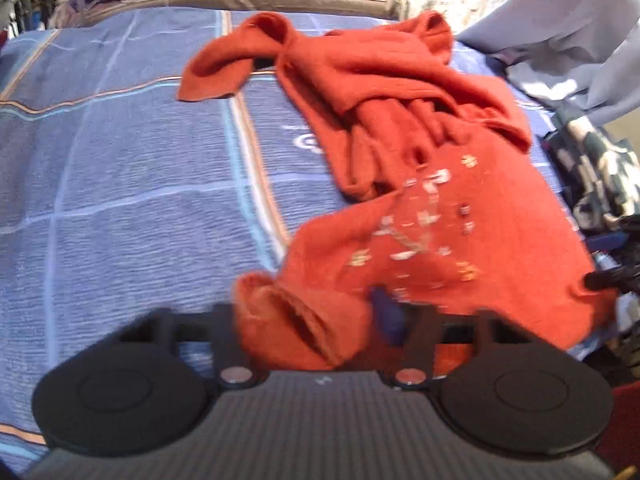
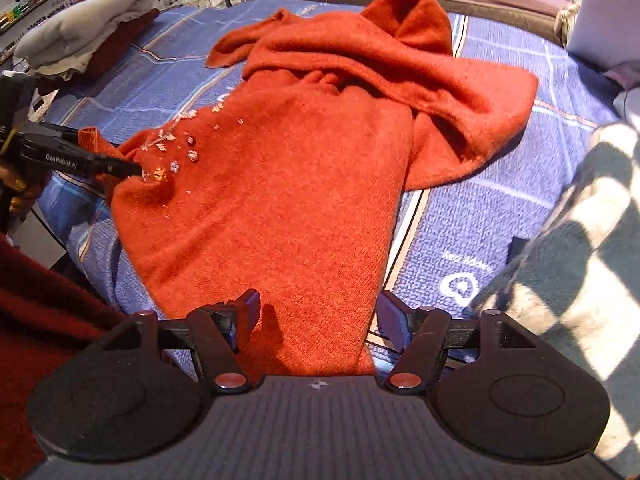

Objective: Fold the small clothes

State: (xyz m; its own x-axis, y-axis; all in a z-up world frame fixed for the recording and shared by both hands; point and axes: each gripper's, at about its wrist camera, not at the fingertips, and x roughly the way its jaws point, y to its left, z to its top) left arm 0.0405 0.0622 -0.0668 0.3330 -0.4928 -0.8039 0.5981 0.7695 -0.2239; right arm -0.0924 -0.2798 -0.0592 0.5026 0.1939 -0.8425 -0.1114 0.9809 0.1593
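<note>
**Orange sweater mid-fold on the blue bedspread**

So the orange sweater (image 2: pixel 280 184) is lying crumpled across the blue plaid bedspread (image 1: pixel 120 200), sleeves bunched up at its far end, little beaded flowers stitched near its collar end. The left gripper (image 1: pixel 320 320) has its fingers pinched in on a bunched fold at the sweater's edge, so it's got hold of the knit there. The right gripper (image 2: pixel 318 316) sits at the sweater's near hem with its fingers spread wide, fabric lying between them but the pads aren't squeezing it. Off to the sweater's right there's a checkered cloth (image 2: pixel 560 260); a grey folded pile (image 2: pixel 80 36) sits far left of it.
</note>
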